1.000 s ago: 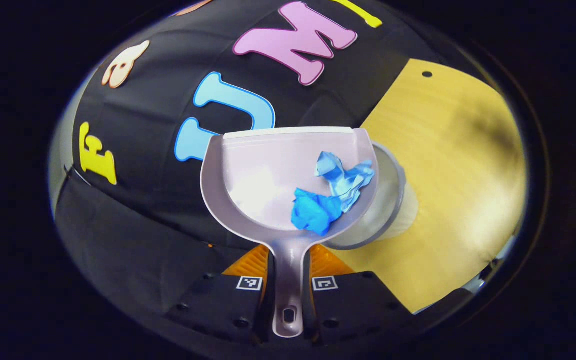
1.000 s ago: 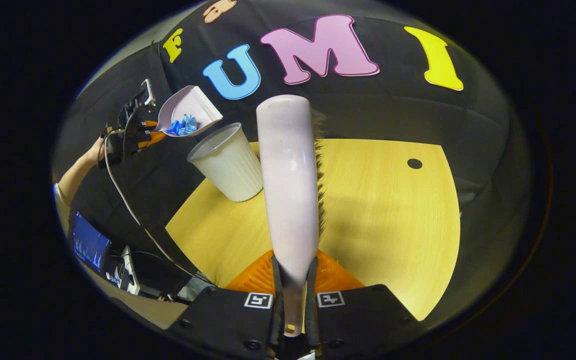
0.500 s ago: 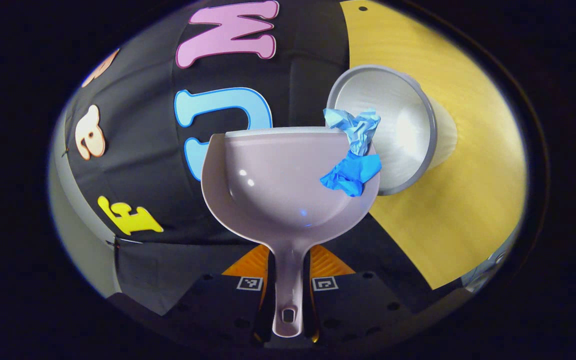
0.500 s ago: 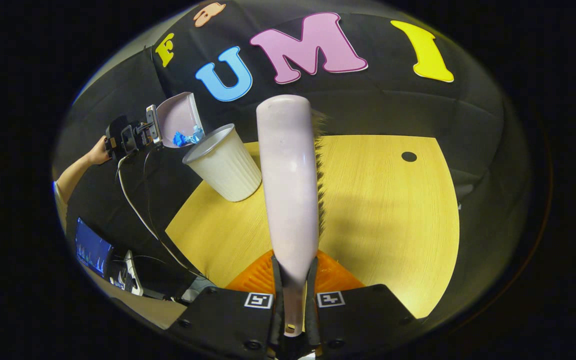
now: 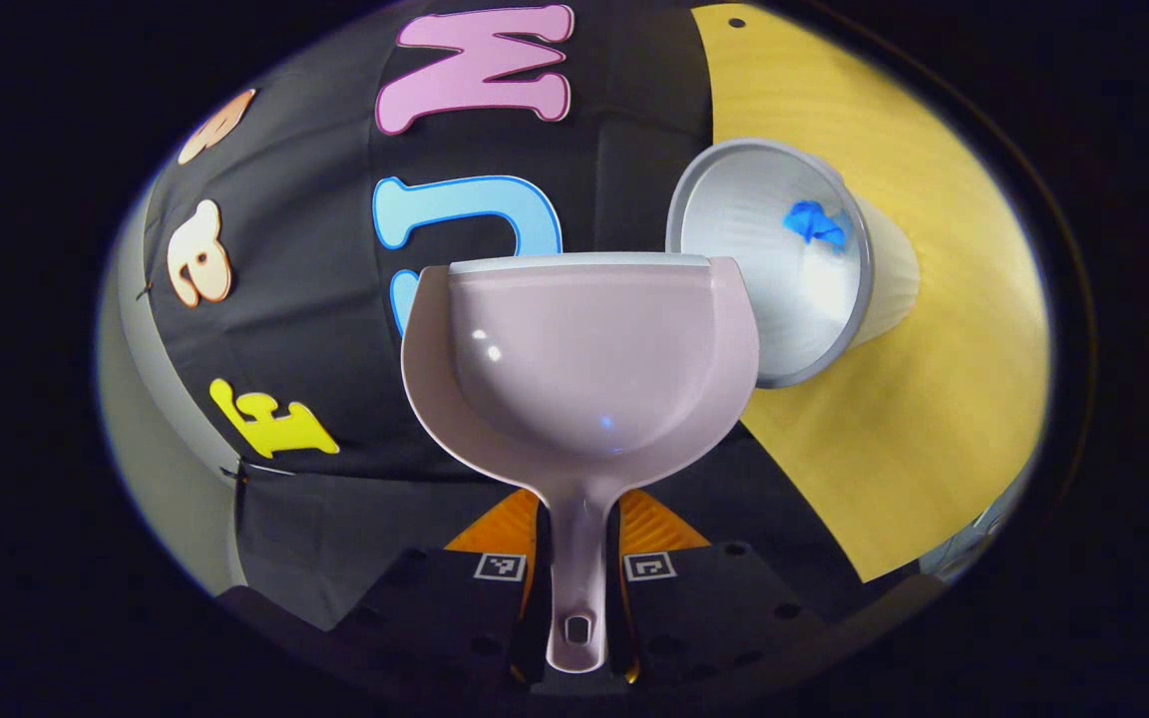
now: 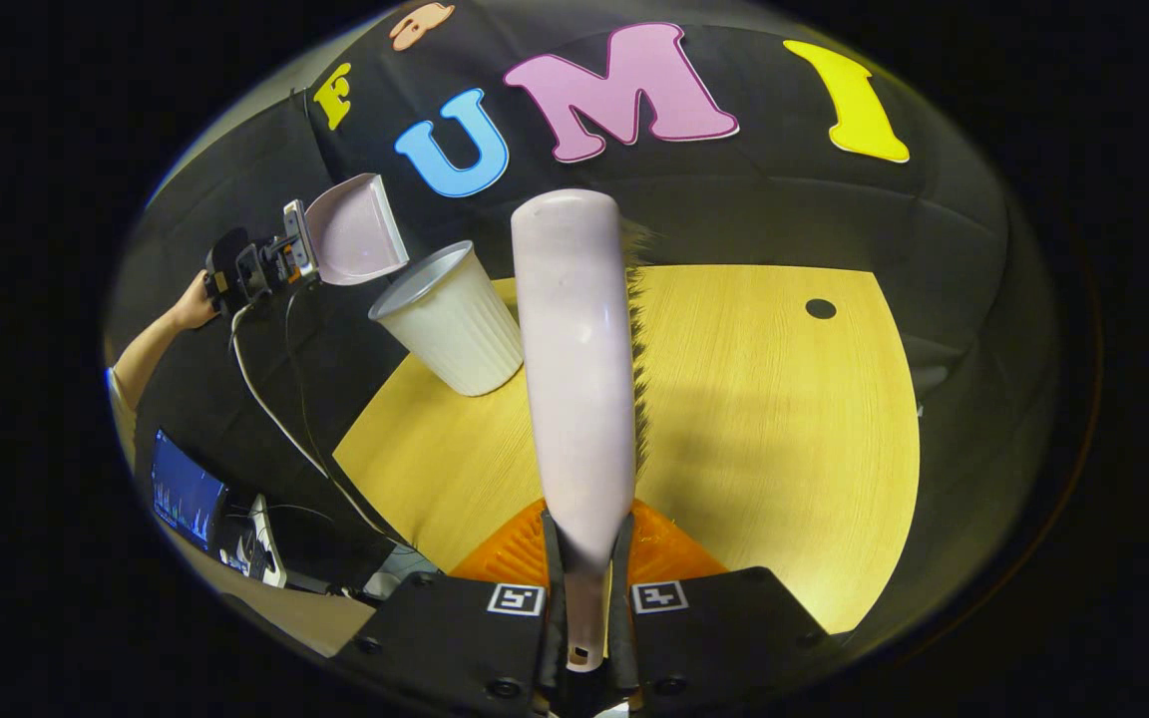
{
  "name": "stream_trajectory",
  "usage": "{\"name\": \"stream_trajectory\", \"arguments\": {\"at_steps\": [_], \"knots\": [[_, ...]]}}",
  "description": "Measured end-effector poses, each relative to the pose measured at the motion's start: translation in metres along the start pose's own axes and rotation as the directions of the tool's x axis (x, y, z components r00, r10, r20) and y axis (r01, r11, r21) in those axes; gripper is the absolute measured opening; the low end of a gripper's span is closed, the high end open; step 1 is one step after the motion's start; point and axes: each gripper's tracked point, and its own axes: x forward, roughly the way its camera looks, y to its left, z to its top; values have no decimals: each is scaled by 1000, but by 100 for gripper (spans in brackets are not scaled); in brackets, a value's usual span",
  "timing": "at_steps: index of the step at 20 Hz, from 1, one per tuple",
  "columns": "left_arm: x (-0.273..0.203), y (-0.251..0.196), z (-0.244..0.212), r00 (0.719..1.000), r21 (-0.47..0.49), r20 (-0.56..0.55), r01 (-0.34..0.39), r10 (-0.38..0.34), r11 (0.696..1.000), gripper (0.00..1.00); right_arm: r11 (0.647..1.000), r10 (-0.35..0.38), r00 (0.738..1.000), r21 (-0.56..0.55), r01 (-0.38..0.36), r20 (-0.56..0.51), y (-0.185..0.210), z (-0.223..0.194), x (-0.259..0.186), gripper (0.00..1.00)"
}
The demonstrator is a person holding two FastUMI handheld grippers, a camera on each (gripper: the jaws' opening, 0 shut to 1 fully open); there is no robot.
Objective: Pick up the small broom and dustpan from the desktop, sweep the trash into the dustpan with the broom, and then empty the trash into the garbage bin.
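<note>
In the left gripper view the left tongs (image 5: 577, 573) are closed on the handle of the dustpan (image 5: 582, 349), both fingers pressing its sides. The pan's long axis runs straight ahead from the tongs, handle toward the camera and flat lip farthest away. Its bowl faces the camera and is bare. Just beyond the pan's right edge is the bin (image 5: 784, 264), a ribbed white cup standing on the table (image 5: 934, 399), its mouth open toward the tongs. The blue trash (image 5: 814, 221) lies inside it, low against the far wall.

In the right gripper view the right tongs (image 6: 582, 598) grip the narrow end of the broom (image 6: 574, 369). The broom points straight forward from the tongs over the table, bristles along its right side. Far ahead and to the left, a hand (image 6: 193, 304) holds the left tongs raised, with a bare forearm reaching in from the left edge. The pan there is tipped on its side, its lip toward the bin's rim; whether the two touch is hard to tell. A cable hangs from the left tongs.
</note>
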Motion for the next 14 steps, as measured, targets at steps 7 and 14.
{"name": "stream_trajectory", "arguments": {"at_steps": [7, 14], "knots": [[-78, 4, 53, 977, -348, 191, 158, -95, 924, 19, 1000, 11, 1000, 9, -11, 13, 11, 5, 1, 18], [-145, -18, 109, 898, -550, 380, 411, -221, 727, 19, 1000, 4, 1000, 12, -4, 22, 20, 7, 3, 18]]}}
